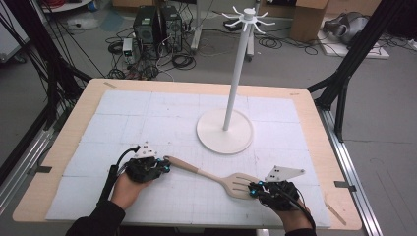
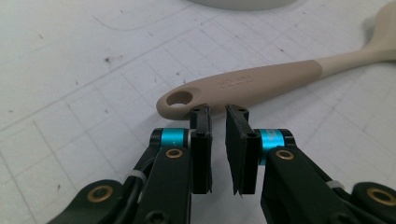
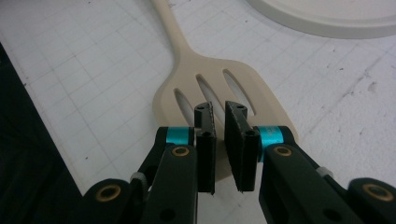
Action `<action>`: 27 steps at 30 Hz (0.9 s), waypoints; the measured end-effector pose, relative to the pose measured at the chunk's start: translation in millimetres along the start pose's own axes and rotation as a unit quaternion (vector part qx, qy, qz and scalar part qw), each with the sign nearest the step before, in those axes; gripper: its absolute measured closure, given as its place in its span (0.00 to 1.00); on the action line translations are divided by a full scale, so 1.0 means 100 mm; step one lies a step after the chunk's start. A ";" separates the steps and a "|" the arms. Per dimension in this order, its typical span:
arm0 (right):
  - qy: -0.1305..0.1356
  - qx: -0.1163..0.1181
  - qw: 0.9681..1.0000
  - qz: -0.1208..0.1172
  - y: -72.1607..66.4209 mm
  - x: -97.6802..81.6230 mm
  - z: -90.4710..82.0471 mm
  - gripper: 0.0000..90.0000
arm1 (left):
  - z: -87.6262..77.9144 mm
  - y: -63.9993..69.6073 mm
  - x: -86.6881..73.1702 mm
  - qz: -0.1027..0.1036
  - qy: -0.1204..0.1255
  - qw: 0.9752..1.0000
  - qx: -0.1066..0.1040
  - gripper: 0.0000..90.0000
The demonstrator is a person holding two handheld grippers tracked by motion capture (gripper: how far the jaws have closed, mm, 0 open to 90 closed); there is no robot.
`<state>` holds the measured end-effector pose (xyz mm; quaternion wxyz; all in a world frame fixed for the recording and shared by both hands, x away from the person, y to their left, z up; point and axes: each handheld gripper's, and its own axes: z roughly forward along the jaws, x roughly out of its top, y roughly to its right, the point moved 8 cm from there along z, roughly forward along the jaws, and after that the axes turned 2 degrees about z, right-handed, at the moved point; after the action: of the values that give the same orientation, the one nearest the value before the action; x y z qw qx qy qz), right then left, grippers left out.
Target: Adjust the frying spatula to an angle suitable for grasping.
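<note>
A beige slotted spatula point(image 1: 216, 176) lies flat on the white gridded mat point(image 1: 147, 118) that covers the wooden table point(image 1: 74, 123), set on a slant between the two hand-held tools: its handle end points toward the left gripper point(image 1: 164, 166) and its slotted blade lies at the right gripper point(image 1: 253, 189). In the left gripper view the left gripper point(image 2: 217, 112) has its jaws drawn together with only a thin slit between the pads and nothing clamped; the tips sit just at the near edge of the spatula point(image 2: 243, 84) handle, beside its round hanging hole. A short word is embossed along the handle in that view, but the letters are too blurred to read. In the right gripper view the right gripper point(image 3: 218, 109) also has its jaws drawn together on nothing, the tips poised over the near part of the spatula point(image 3: 210, 88) blade, just below its three long slots; whether they touch the blade cannot be told. Beyond the spatula, well apart from it, stands a white rack point(image 1: 236, 73) with a round base, a tall pole and a ring of hooks at its top; the rim of its base point(image 3: 327, 18) shows at the upper edge of the right gripper view. No other label or brand mark on the mat, the rack or the grippers can be read.
</note>
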<state>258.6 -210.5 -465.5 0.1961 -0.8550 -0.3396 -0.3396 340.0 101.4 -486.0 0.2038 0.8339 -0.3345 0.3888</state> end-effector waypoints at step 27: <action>0.151 -0.074 0.985 0.028 0.23 0.23 -0.33 0.27 | -0.68 -0.22 0.22 -0.051 0.182 0.982 0.022 0.22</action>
<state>272.5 -235.0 -428.8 0.1902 -0.8155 -0.2557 -0.4831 331.4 148.7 -428.6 0.2629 0.7694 -0.2398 0.5304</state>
